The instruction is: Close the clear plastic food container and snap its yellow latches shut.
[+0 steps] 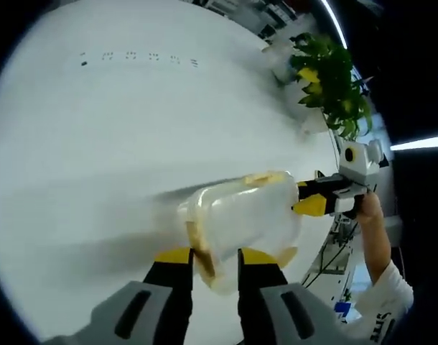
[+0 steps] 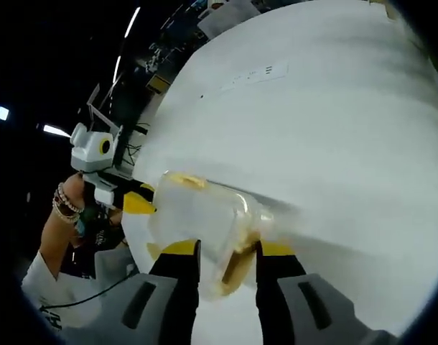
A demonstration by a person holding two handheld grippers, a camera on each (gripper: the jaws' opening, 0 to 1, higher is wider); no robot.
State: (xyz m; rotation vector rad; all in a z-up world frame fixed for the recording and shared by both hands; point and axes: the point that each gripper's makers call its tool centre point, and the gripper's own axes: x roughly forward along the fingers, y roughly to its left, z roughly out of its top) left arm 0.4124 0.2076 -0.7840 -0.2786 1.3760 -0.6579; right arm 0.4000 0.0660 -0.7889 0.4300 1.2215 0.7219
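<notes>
In the left gripper view the clear plastic food container (image 1: 244,219) hangs blurred over the white table (image 1: 133,129). My left gripper (image 1: 217,257) is shut on its near end, where a yellowish latch (image 1: 199,251) shows between the jaws. My right gripper (image 1: 309,205) comes in from the right and meets the container's far end. In the right gripper view the same container (image 2: 204,212) sits between my right gripper's (image 2: 228,250) jaws, which are shut on its near edge with a yellowish latch (image 2: 237,267). My left gripper (image 2: 136,203) touches the opposite end.
A green potted plant (image 1: 330,79) stands at the table's far edge. A person's hand (image 1: 370,208) and a white sleeve (image 1: 380,302) show at the right. A forearm with bracelets (image 2: 67,207) appears beside the table edge (image 2: 143,144), with cables below it.
</notes>
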